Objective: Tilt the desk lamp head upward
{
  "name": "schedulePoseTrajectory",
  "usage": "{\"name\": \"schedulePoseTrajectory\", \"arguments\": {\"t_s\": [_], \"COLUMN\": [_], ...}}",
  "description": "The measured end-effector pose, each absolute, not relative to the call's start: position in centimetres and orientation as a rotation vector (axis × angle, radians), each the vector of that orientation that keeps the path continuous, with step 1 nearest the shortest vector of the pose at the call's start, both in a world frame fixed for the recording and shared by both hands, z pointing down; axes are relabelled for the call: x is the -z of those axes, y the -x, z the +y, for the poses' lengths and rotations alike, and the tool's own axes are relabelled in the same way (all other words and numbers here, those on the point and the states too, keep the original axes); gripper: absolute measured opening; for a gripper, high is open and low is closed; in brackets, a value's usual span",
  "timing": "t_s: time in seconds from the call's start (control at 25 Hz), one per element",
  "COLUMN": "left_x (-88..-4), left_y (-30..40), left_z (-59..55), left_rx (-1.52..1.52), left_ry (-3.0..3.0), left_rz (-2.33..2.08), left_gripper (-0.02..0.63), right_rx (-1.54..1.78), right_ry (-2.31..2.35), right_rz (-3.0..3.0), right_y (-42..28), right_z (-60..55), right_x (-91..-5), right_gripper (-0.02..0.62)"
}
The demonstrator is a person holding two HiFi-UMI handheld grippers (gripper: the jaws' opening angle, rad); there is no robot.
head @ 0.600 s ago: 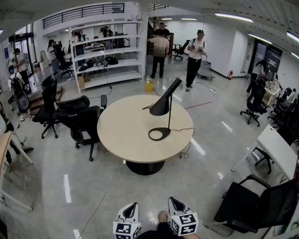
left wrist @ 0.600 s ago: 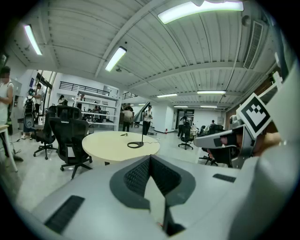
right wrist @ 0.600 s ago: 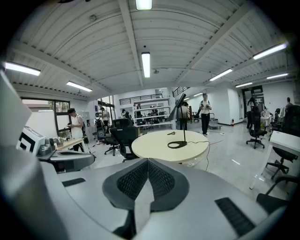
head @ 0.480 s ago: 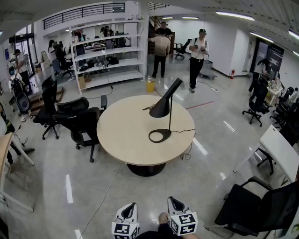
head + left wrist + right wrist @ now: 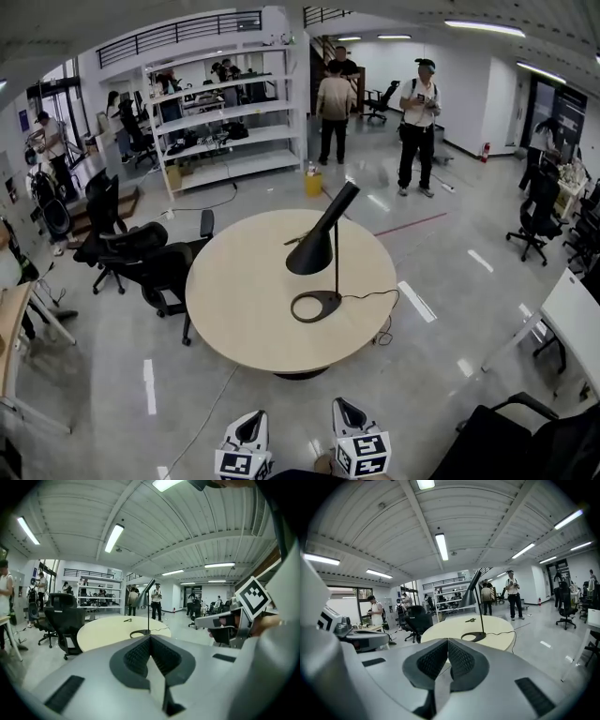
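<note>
A black desk lamp stands on the round beige table [image 5: 239, 291], with its ring base [image 5: 316, 306] near the right side. Its cone head [image 5: 312, 251] slopes down to the left from a thin upright stem. In the left gripper view the lamp [image 5: 148, 603] is far ahead, and the right gripper view shows the lamp head [image 5: 471, 594] the same way. Both grippers are low at the bottom of the head view, well short of the table. My left gripper [image 5: 250, 425] is shut with nothing in it. My right gripper [image 5: 346, 411] is also shut and holds nothing.
The lamp's cord [image 5: 373, 297] runs off the table's right edge. A small dark object [image 5: 298, 240] lies on the table behind the lamp. Black office chairs [image 5: 150, 262] stand left of the table, another chair [image 5: 525, 441] at bottom right. Shelves [image 5: 225, 122] and standing people [image 5: 417, 122] are behind.
The head view has moved nearer to the table, which now looks larger and lower in the picture. The lamp keeps its pose. Both grippers stay low and shut.
</note>
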State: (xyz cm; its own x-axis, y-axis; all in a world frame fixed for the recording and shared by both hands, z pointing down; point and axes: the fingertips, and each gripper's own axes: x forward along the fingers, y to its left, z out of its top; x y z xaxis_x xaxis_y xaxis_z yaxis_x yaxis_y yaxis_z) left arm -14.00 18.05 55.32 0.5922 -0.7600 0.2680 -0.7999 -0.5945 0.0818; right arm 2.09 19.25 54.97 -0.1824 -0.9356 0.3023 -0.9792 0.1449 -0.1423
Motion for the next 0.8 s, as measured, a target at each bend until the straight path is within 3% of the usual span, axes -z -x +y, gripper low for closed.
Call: {"name": "schedulePoseTrajectory", "arguments": {"t_s": [0.52,0.8], "left_x": [-54.5,-55.5], "left_y": [3.1,0.9], "left_z": [8.8,0.7], "left_rx": [-0.303,-0.272], "left_ry": [-2.629,-2.631], "left_rz": [-1.292,-1.214], "left_gripper": [0.046,0.046], "right_rx": [-0.478,-0.455], "right_ry": [-1.975,-2.045], "right_rz": [-2.248,-2.205], "right_y": [-14.4,-16.9], "right_z": [10.6,4.3], "right_x": [-54.8,-56.0], "right_gripper": [0.015,0.015]}}
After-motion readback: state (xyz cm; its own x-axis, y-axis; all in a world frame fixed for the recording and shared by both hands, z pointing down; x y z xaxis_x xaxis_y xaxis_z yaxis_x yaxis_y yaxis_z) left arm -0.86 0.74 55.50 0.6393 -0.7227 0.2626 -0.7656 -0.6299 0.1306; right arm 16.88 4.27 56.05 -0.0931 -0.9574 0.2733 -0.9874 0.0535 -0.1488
